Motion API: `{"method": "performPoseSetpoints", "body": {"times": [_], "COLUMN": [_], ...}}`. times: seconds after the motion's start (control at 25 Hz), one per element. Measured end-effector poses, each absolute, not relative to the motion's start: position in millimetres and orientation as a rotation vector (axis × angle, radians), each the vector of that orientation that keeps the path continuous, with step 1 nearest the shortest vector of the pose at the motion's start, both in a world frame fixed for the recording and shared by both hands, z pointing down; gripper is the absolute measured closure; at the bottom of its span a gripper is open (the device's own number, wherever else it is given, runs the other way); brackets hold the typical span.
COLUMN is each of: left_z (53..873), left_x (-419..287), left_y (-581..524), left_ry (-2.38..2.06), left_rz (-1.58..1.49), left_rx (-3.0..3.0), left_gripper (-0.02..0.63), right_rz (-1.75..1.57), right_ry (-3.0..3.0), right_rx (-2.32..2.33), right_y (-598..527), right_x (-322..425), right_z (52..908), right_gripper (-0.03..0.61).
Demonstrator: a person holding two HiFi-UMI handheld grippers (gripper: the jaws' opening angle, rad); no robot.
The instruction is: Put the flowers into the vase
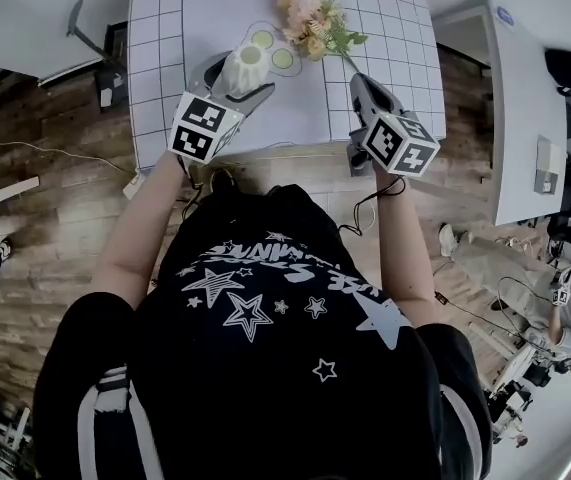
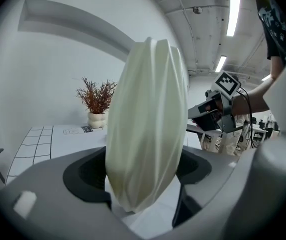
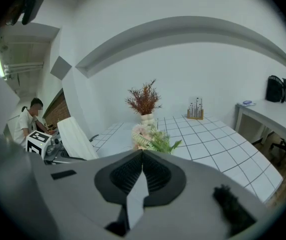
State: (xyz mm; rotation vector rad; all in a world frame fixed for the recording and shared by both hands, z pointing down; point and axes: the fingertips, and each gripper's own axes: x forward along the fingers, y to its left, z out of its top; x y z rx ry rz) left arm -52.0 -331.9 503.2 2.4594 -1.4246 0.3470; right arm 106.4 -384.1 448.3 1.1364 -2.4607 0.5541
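Note:
A cream ribbed vase (image 1: 248, 63) stands on the white gridded table (image 1: 165, 68), and my left gripper (image 1: 237, 83) is shut on its sides. Seen along that gripper's jaws, the vase (image 2: 145, 134) fills the gap between the two pads (image 2: 90, 176). In the right gripper view the vase (image 3: 77, 138) leans to the left. A bunch of pink and peach flowers (image 1: 310, 23) with green leaves hangs to the vase's right, its stem running back into my right gripper (image 1: 358, 80). That gripper (image 3: 141, 156) is shut on the stem, with the blooms (image 3: 150, 136) just past its tips.
Two pale green discs (image 1: 273, 48) lie on the table behind the vase. A small pot of dried reddish twigs (image 3: 144, 101) and a little wooden rack (image 3: 195, 113) stand at the far end. Another white desk (image 1: 525, 118) stands to the right, with people beyond it.

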Motion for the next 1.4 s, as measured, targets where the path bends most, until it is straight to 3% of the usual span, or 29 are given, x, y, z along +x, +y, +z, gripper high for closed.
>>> {"method": "performPoseSetpoints", "body": {"times": [0.48,1.0,1.12,1.4], "left_z": [504,503,503,504], "left_x": [-56,-60,-62,-63], "left_y": [-332,-336,-337,-337], "left_ry": [-1.535,-1.749,-1.782,-1.876], "left_rz": [0.354,0.285,0.277,0.249], "left_rx": [2.38,2.216,2.186,2.101], "left_gripper": [0.224,0.224,0.224,0.224], "right_rz": [0.554,0.389,0.444,0.449], "right_ry": [-2.382,-2.213,-2.153,-2.07], "right_rx": [0.962,0.464,0.339,0.195], "right_y": [-427,-462,-461,-471], "right_x": [142,127,124,121], "right_z": [498,541,552,566], "right_gripper": [0.568,0.563,0.471,0.455]}}
